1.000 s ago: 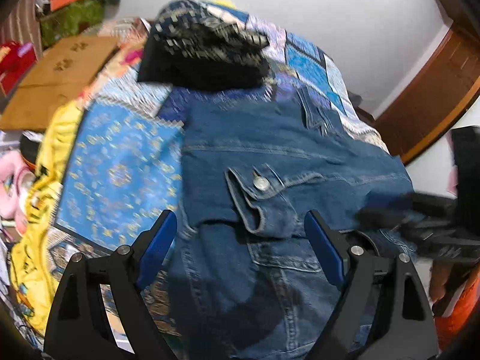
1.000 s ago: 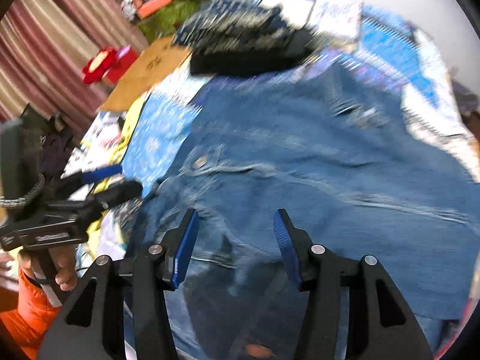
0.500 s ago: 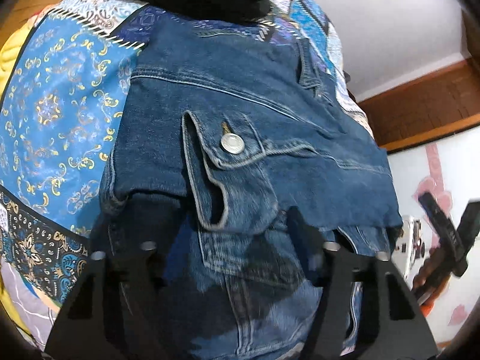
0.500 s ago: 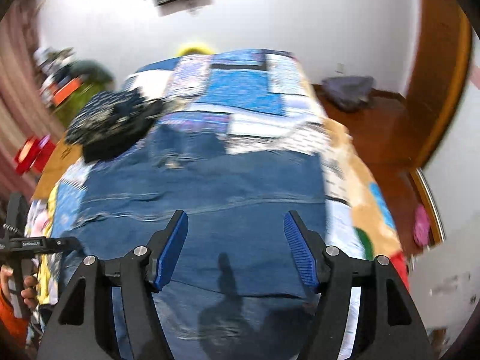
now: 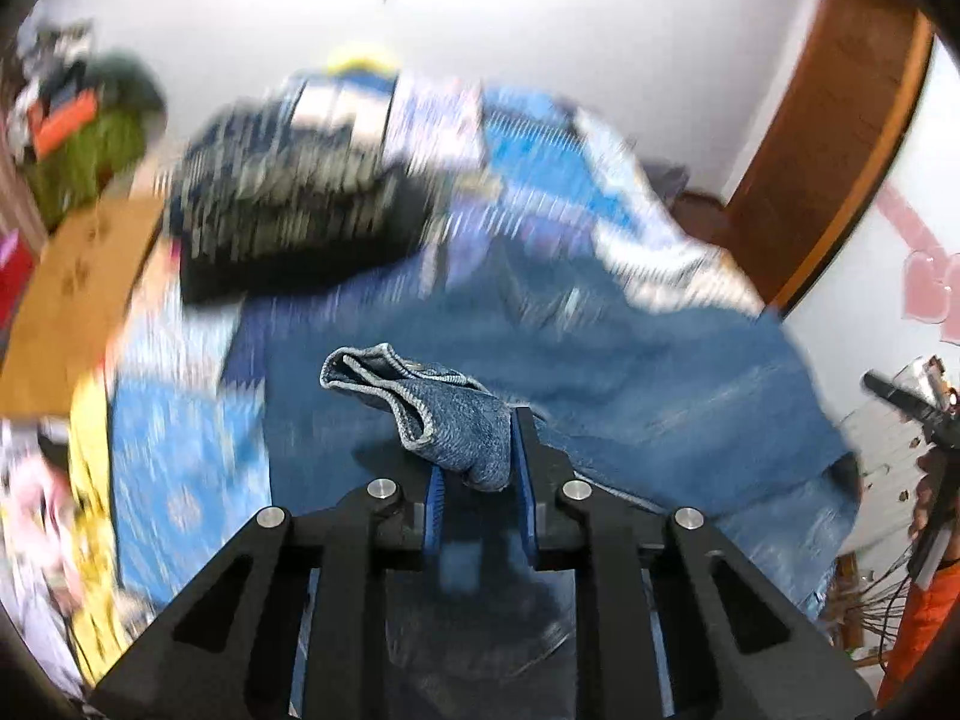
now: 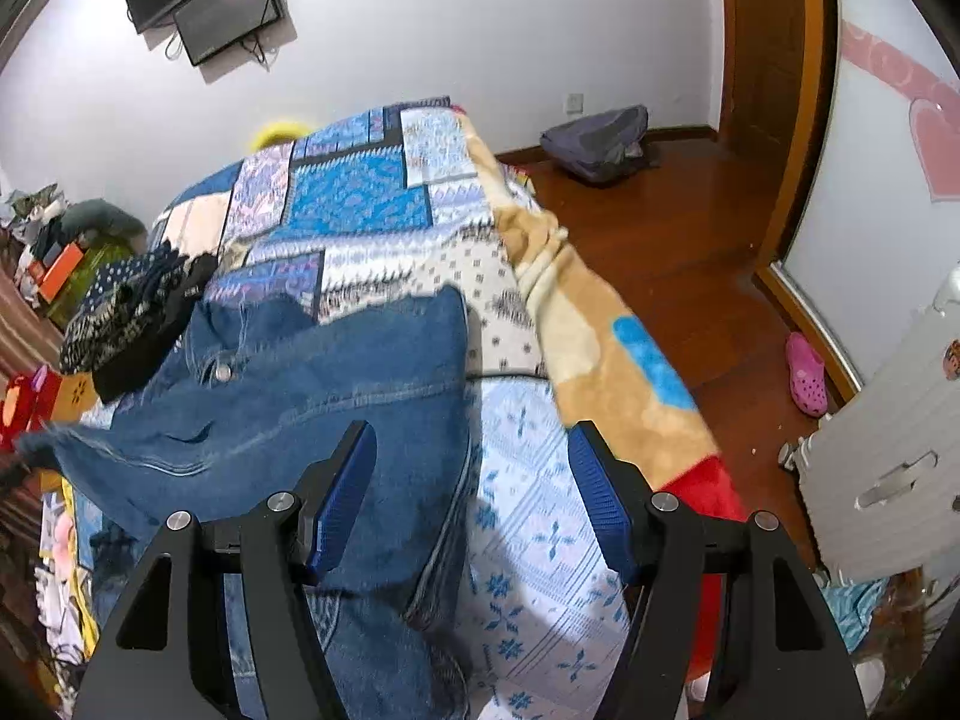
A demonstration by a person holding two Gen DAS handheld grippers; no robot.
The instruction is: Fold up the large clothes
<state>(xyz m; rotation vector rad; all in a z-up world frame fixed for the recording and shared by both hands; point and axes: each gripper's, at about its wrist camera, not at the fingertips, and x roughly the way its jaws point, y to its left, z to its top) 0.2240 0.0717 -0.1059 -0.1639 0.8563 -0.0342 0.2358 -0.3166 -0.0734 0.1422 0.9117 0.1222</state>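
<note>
Left gripper is clamped on a bunched denim cuff of the jacket, its jaws having just closed around the fabric, which sticks up between the blue pads and curls to the left. Right gripper hangs with its jaws apart over the jacket's right edge, nothing between the pads and no fabric touched.

At far left in the right wrist view, a heap of boxes and bags sits by the wall. Next, a dark patterned garment lies on the bed's left side, touching the jacket's far-left corner. A patchwork blue quilt covers the bed, and a tan blanket drapes over its right edge. Farther right, on the wooden floor, a grey bag rests near the wall and a pink clog lies by a white cabinet.

The denim jacket lies spread on the near left part of the quilt, dark blue with pale stitching, a metal button showing near its collar, folds running across it.
</note>
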